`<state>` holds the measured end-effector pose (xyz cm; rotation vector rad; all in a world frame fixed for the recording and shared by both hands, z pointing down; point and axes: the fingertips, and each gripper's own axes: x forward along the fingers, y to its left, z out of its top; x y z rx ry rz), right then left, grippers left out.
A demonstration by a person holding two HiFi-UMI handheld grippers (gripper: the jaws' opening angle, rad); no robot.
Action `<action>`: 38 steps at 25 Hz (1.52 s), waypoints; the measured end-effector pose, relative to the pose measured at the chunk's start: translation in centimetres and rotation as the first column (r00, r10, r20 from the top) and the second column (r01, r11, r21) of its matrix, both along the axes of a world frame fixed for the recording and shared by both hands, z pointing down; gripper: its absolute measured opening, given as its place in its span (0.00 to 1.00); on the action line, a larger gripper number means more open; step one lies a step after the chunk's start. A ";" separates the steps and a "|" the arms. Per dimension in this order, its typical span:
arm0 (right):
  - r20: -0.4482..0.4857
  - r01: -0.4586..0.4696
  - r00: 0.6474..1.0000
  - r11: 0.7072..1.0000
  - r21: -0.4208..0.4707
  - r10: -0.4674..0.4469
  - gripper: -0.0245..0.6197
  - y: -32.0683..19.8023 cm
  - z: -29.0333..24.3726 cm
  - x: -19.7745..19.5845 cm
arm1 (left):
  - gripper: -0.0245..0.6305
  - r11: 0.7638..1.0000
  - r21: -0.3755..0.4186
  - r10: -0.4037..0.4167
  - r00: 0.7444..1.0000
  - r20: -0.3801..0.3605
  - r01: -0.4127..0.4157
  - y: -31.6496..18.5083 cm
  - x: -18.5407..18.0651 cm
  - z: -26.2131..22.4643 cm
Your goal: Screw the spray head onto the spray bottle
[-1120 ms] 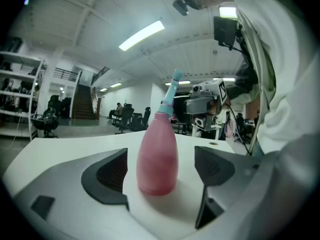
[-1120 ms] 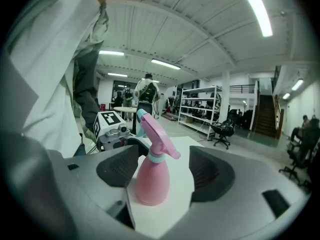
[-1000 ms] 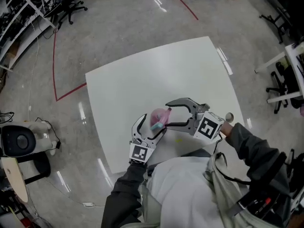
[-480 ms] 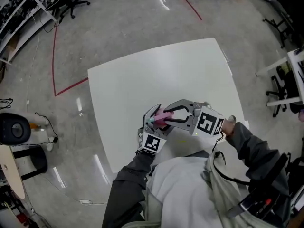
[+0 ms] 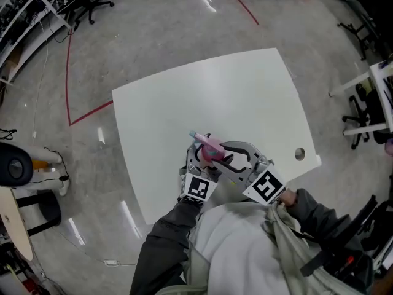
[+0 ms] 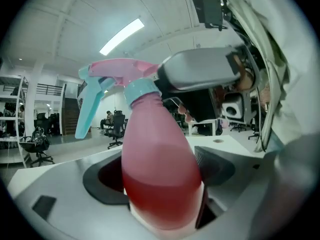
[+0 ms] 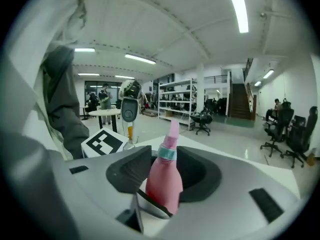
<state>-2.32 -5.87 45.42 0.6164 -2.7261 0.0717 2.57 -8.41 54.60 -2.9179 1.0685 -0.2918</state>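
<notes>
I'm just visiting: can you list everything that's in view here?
table: one, white, centre of the floor.
round hole: one, grey, near the table's right corner.
spray bottle: one, pink, between both tools, over the table.
spray head: one, pink with teal trigger, on the bottle.
office chairs: several, black, far floor.
floor lines: two, red, beyond the table.
left tool: one, grey, shut on the bottle's body.
right tool: one, grey, jaws just closed on the bottle.

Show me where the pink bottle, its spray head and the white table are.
pink bottle (image 6: 157, 176), left gripper view, on its liquid-filled belly.
spray head (image 6: 120, 68), left gripper view, on its pink top.
white table (image 5: 209, 97), head view, on bare tabletop.
</notes>
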 end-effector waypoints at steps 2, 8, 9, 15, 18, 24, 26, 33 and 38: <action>0.106 0.016 0.994 1.000 -0.004 -0.015 0.35 0.2 -2.0 0.1 | 0.66 1.000 0.007 -0.005 1.000 -0.008 0.005 0.1 -0.7 -2.0; 0.216 0.085 0.973 0.996 0.013 -0.086 0.39 -0.2 -6.4 -0.3 | 0.66 0.999 0.045 -0.002 0.995 0.096 -0.002 1.0 -2.0 -5.4; 0.219 0.093 0.971 0.995 0.043 -0.100 0.39 -0.2 -7.0 -0.9 | 0.66 0.999 0.050 0.003 0.993 0.122 -0.009 1.4 -1.9 -5.5; 0.149 0.157 0.973 0.977 0.144 -0.178 0.23 2.0 -8.1 -1.7 | 0.66 0.998 0.056 0.011 0.989 0.147 -0.019 2.4 -1.5 -7.2; 0.152 -0.087 0.986 0.983 0.164 0.062 0.22 0.1 -8.8 -0.7 | 0.66 0.999 0.013 -0.051 0.990 0.130 0.050 2.0 -1.8 -7.9; 0.133 -0.320 0.946 0.920 0.226 0.296 0.22 0.5 -10.5 -0.5 | 0.66 0.984 0.039 -0.176 0.980 0.096 0.173 1.3 -1.1 -9.5; 0.130 -0.158 0.983 0.953 0.258 0.127 0.23 2.4 -10.4 -0.5 | 0.66 0.990 0.094 -0.109 0.994 0.012 0.107 1.8 -1.0 -11.5; 0.402 0.050 0.911 0.993 0.106 -0.089 0.26 2.6 -14.9 2.2 | 0.66 0.949 0.235 0.219 0.976 -0.010 -0.210 4.6 -1.6 -15.3; 0.396 0.134 0.900 0.981 0.144 -0.181 0.25 1.7 -16.2 3.4 | 0.66 0.921 0.234 0.321 0.947 -0.006 -0.311 5.1 -0.4 -16.9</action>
